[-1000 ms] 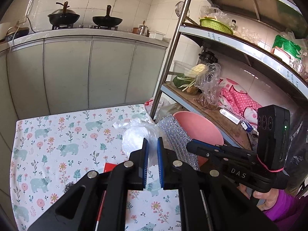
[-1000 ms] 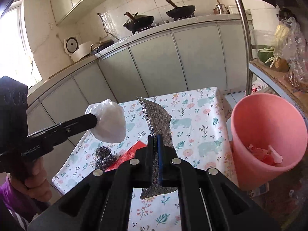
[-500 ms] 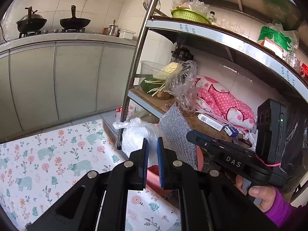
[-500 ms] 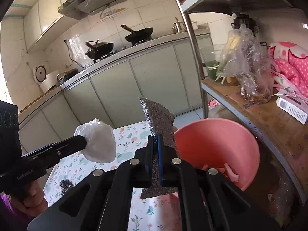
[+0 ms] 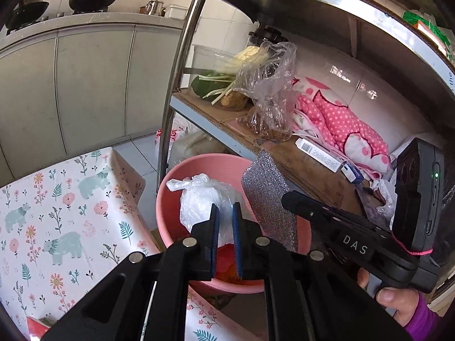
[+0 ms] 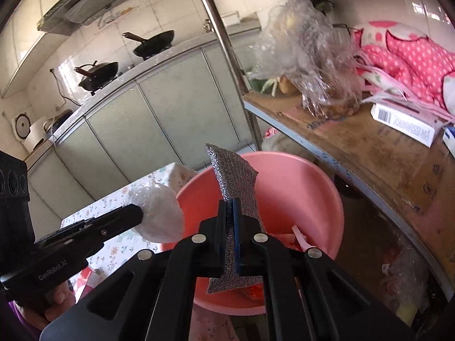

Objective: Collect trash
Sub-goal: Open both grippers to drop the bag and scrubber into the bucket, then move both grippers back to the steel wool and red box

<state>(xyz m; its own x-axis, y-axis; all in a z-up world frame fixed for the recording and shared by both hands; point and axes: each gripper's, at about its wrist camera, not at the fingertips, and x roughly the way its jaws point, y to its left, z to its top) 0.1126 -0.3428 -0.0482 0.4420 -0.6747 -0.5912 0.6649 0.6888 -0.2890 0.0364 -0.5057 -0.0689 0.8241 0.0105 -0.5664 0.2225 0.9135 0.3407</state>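
Observation:
A pink bin (image 5: 173,199) (image 6: 312,187) stands on the floor between the table and the shelf rack, with red and pink scraps inside. My left gripper (image 5: 225,213) is shut on a crumpled white plastic bag (image 5: 202,199) (image 6: 159,216), held over the bin's mouth. My right gripper (image 6: 231,203) is shut on a silver glittery sponge sheet (image 6: 233,176) (image 5: 267,199), which hangs above the bin's middle. In the right wrist view the left gripper (image 6: 136,213) sits at the bin's left rim.
The table with the flowered cloth (image 5: 57,213) lies left of the bin. A metal shelf rack (image 5: 182,65) rises right behind it, holding vegetables in a clear bag (image 5: 267,85), a pink dotted cloth (image 5: 341,125) and a small box (image 5: 318,150). Grey cabinets (image 5: 85,85) line the back.
Both grippers have swung right, away from over the table, and dropped toward the bin. The bag and the sponge sheet now hang over the bin's opening.

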